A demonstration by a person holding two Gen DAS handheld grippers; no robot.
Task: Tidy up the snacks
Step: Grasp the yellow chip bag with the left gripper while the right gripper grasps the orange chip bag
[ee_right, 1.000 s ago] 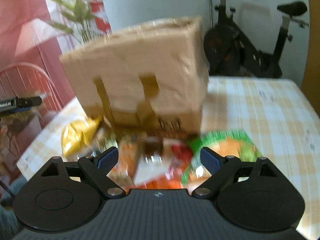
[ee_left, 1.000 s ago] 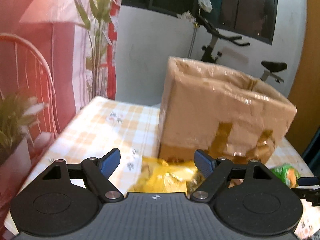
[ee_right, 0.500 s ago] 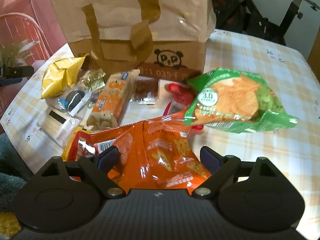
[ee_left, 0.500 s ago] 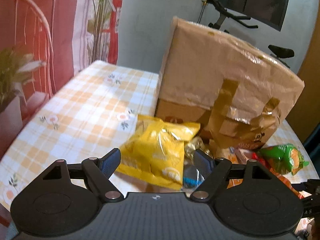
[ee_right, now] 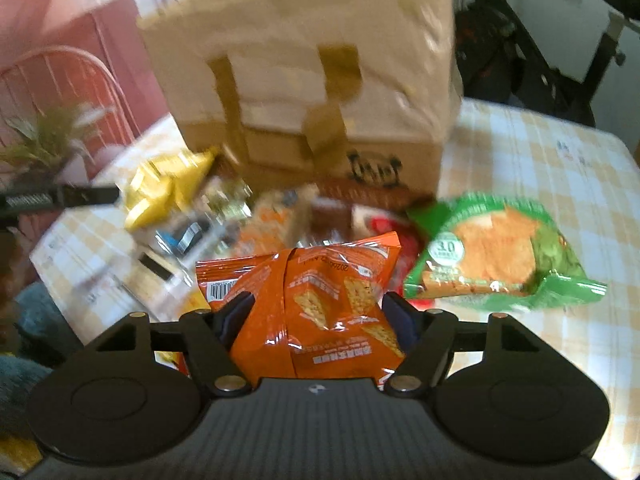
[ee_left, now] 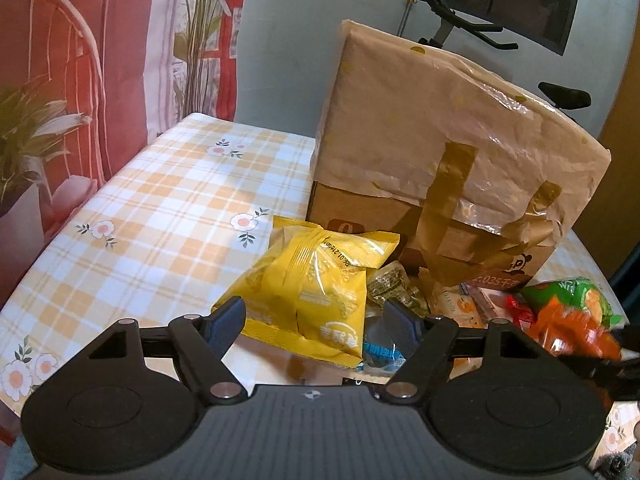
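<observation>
From the left wrist camera we see our left tongs [ee_left: 310, 316] low at 6 o'clock, their jaws just having been closing. The yellow snack bag [ee_left: 316, 288] lies between them on the surface [ee_left: 160, 200]. The left pad sits just beside the bag's lower corner and the right pad stands a little apart from its edge, so the tongs are still spread and pinch nothing. The tan insulated bag [ee_left: 432, 132] stands upright at 1 o'clock, directly behind the yellow packet. Between the two, small wrapped sweets [ee_left: 394, 284] are heaped, and a blue-wrapped item [ee_left: 380, 350] peeks out under the right pad. At 3 o'clock lie the green snack bag [ee_left: 576, 296] and the blurred orange snack bag [ee_left: 572, 330]. A potted plant [ee_left: 28, 136] sits at 9 o'clock beyond the surface's edge.

From the right wrist camera we see our right tongs [ee_right: 318, 316] at 6 o'clock, jaws just having been closing and now pinching the orange snack bag [ee_right: 316, 312], both pads pressed into its sides. The background is smeared. The green snack bag [ee_right: 492, 256] rests on the checked surface [ee_right: 560, 184] at 2 o'clock. The tan insulated bag [ee_right: 312, 76] fills 12 o'clock. The yellow snack bag [ee_right: 164, 192] shows at 10 o'clock, with the left tongs [ee_right: 60, 198] reaching in just beside it.
</observation>
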